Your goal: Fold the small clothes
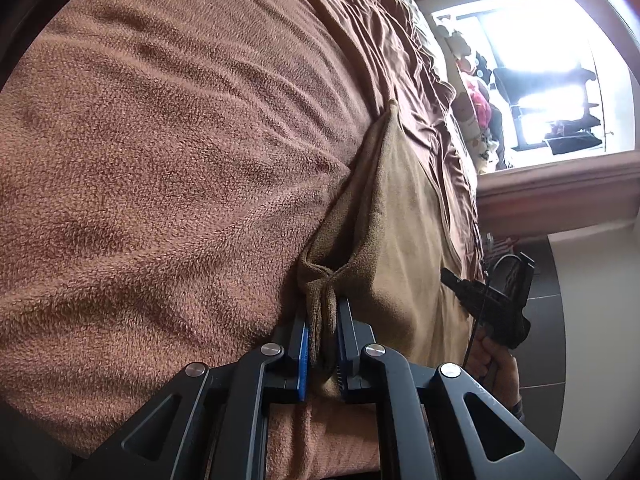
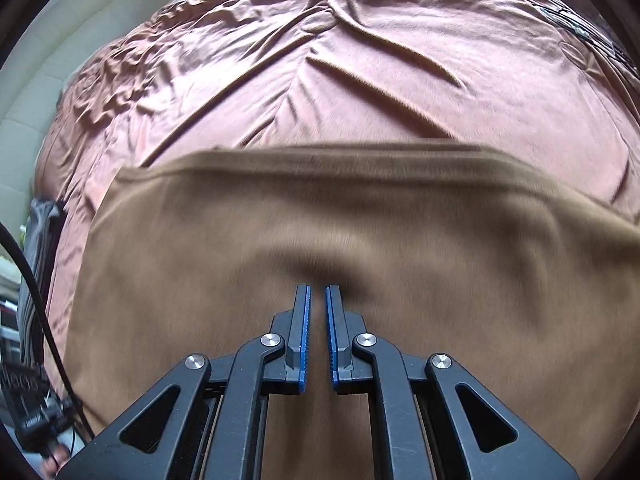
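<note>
Left gripper (image 1: 323, 312) jaws clamp bunched brown cloth (image 1: 400, 216); right gripper (image 2: 318, 292) jaws pinch same cloth above bedspread (image 2: 360, 80).

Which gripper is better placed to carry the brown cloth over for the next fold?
Probably the left gripper: it visibly pinches a bunched corner of the brown cloth. The right gripper looks shut over it, its grip unclear.

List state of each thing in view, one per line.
Tan-brown soft cloth garment: partly folded, draped, held at both ends.
Left tool: shut on a bunched corner of the garment.
Right tool: shut, garment fabric pinched at its tips.
Fuzzy brown blanket: spread out, rumpled.
Pinkish-brown bedsheet: spread out, wrinkled.
</note>
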A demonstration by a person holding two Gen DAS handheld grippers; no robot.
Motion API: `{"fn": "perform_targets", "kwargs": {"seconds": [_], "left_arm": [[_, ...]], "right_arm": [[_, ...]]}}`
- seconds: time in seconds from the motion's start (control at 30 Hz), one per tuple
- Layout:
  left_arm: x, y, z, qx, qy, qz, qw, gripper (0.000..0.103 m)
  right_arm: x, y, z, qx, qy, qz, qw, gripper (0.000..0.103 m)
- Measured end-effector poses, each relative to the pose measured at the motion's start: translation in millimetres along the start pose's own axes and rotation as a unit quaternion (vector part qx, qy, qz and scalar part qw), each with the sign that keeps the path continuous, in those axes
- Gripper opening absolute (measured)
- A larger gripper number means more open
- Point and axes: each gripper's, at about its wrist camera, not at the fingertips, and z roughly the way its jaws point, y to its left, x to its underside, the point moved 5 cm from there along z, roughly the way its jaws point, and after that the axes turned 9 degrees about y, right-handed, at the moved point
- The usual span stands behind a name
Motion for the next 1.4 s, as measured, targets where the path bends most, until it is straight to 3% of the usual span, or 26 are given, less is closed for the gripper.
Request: {"fn": "perform_targets", "kwargs": {"seconds": [0.27, 0.4, 0.83, 1.4], "left_arm": [[1.8, 2.0, -0.9, 0.003, 0.000, 0.000, 1.0000, 0.010], [3.3, 4.1, -2.7, 0.003, -0.003, 0.001, 1.0000, 0.010], [7.7, -36.9, -37.3, 0.094, -0.009, 0.038, 0.9948, 0.008], [4.6, -138.0, -31.6, 0.147, 0.004, 0.117, 0.9823, 0.008]], "right_arm": [[-21.8, -2.4, 6.2, 0.019, -0.006, 0.012, 1.000, 0.005], [-18.6, 0.3, -6.0, 0.000, -0.006, 0.010, 1.000, 0.005], [56.7, 4.2, -37.2, -0.056, 0.021, -0.028, 0.998, 0.005], [153.9, -5.3, -46.9, -0.129, 0.069, -0.049, 0.988, 0.005]]}}
